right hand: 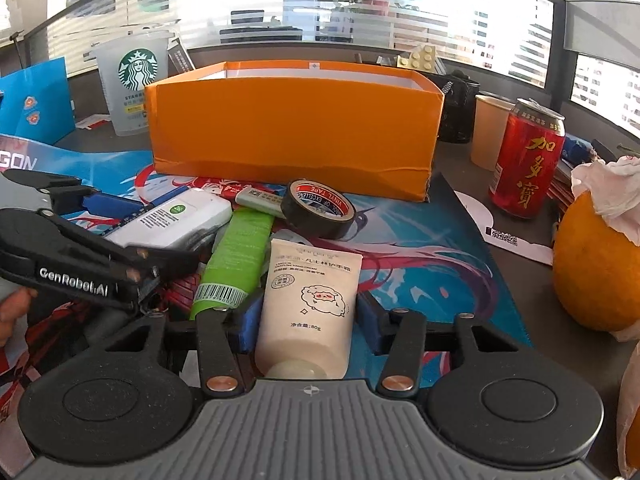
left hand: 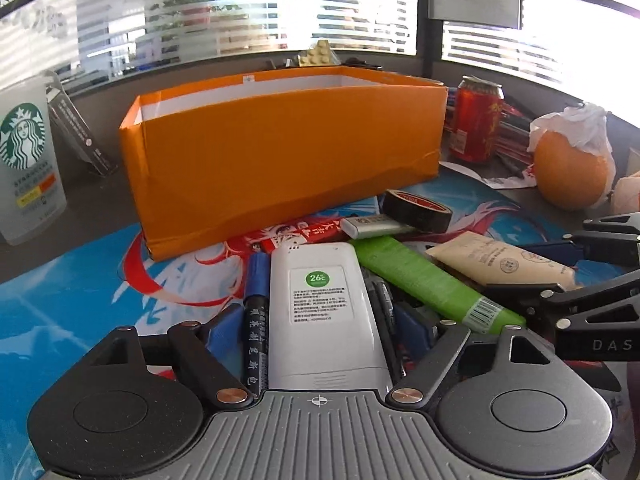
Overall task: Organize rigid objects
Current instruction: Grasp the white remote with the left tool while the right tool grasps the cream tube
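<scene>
An open orange box (left hand: 280, 148) (right hand: 296, 132) stands on the printed mat. In front of it lies a pile: a white remote (left hand: 324, 312) (right hand: 176, 216), a blue marker (left hand: 256, 304), a green tube (left hand: 432, 280) (right hand: 236, 256), a cream hand-cream tube (left hand: 500, 264) (right hand: 308, 304), a black tape roll (left hand: 416, 208) (right hand: 320, 208) and a silver lighter (left hand: 372, 226) (right hand: 260, 200). My left gripper (left hand: 324, 326) is open, its blue pads either side of the remote and marker. My right gripper (right hand: 308, 322) is open around the cream tube.
A Starbucks cup (left hand: 28, 160) (right hand: 132, 84) stands left of the box. A red can (left hand: 476, 120) (right hand: 524, 160) and an orange under crumpled tissue (left hand: 572, 164) (right hand: 596, 264) are at the right. A paper cup (right hand: 490, 132) and a black mesh holder (right hand: 456, 108) stand behind.
</scene>
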The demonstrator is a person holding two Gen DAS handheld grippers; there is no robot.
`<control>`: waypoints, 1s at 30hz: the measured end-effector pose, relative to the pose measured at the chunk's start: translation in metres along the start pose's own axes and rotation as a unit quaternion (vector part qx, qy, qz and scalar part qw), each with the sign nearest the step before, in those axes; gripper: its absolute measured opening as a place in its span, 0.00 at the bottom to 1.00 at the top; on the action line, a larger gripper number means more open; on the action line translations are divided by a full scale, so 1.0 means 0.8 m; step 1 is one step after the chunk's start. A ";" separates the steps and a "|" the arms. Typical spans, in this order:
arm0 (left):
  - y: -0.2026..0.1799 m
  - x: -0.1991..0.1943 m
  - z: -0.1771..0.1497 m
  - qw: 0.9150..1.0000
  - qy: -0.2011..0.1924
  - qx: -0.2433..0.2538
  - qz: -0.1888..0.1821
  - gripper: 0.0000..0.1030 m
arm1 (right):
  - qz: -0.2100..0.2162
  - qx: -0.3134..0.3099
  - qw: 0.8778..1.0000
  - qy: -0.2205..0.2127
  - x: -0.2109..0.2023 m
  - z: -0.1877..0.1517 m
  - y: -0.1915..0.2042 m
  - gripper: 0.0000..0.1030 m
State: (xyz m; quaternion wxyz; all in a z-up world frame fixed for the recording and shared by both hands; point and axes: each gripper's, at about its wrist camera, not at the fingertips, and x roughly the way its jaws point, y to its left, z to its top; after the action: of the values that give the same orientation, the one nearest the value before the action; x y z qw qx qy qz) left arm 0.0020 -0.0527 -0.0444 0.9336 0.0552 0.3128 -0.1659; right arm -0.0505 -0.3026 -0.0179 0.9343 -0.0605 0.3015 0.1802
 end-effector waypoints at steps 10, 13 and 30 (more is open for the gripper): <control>-0.027 -0.024 -0.005 0.996 -0.042 0.065 0.052 0.81 | -0.001 -0.002 1.000 -0.001 -0.001 0.000 0.000 0.47; -0.025 -0.025 -0.002 0.998 -0.031 0.050 0.034 0.81 | -0.001 -0.002 1.000 -0.001 -0.001 0.000 0.001 0.47; -0.031 -0.021 -0.005 0.996 -0.022 0.072 0.040 0.81 | -0.003 -0.002 1.000 -0.002 -0.001 0.000 0.000 0.48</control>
State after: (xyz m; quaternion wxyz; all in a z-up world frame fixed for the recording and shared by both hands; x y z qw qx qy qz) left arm -0.0218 -0.0707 -0.0373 0.9397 0.1312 0.2770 -0.1518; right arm -0.0513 -0.3028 -0.0175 0.9354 -0.0628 0.2991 0.1780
